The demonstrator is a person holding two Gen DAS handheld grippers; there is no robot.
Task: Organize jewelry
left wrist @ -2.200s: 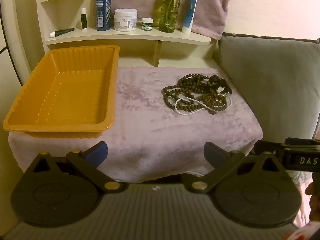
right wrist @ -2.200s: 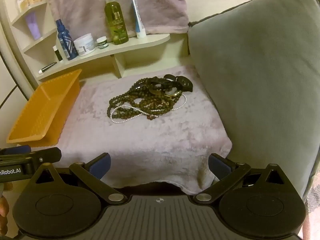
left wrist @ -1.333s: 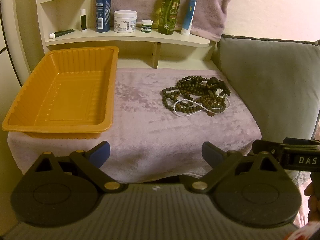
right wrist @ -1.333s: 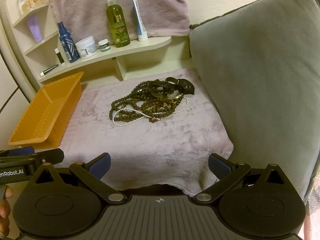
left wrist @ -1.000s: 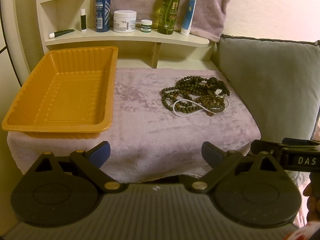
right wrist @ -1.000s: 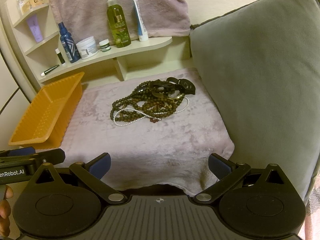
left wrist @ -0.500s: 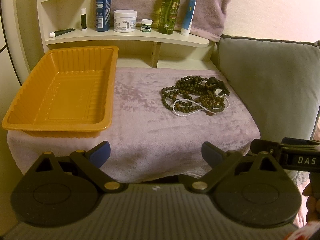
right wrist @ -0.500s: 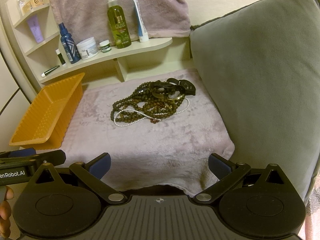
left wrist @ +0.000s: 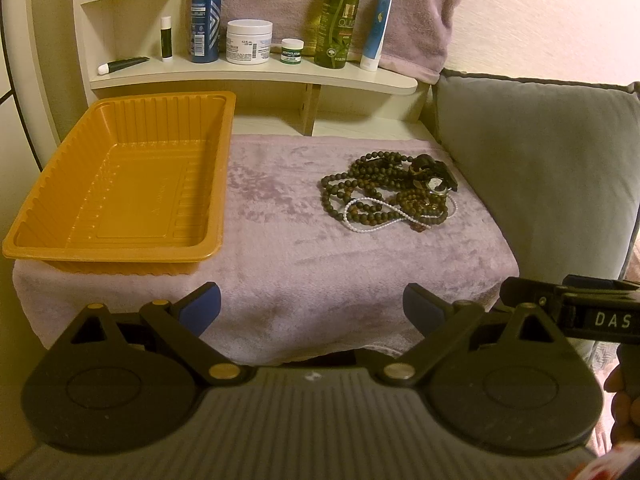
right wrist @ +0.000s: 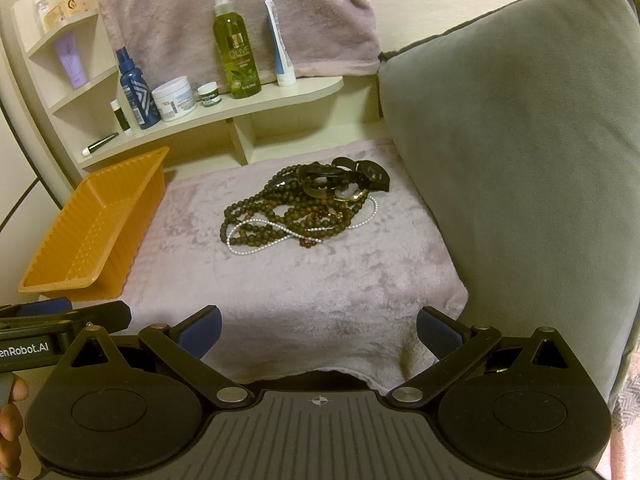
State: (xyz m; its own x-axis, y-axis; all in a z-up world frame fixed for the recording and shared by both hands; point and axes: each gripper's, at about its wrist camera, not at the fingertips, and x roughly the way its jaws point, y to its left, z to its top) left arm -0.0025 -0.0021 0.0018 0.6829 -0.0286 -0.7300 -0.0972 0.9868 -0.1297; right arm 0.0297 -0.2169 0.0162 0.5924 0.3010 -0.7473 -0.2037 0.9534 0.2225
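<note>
I see both units short of the desk edge. Left gripper (left wrist: 311, 308): jaws wide apart, nothing held. Right gripper (right wrist: 318, 330): same, empty. Jewelry pile (left wrist: 390, 194) (right wrist: 306, 208), beads w/ dark pieces, lies tangled on pink cloth (left wrist: 280, 216), right side nr grey cushion (left wrist: 540, 168). Orange tray (left wrist: 120, 184) sits left, well apart from the pile.
</note>
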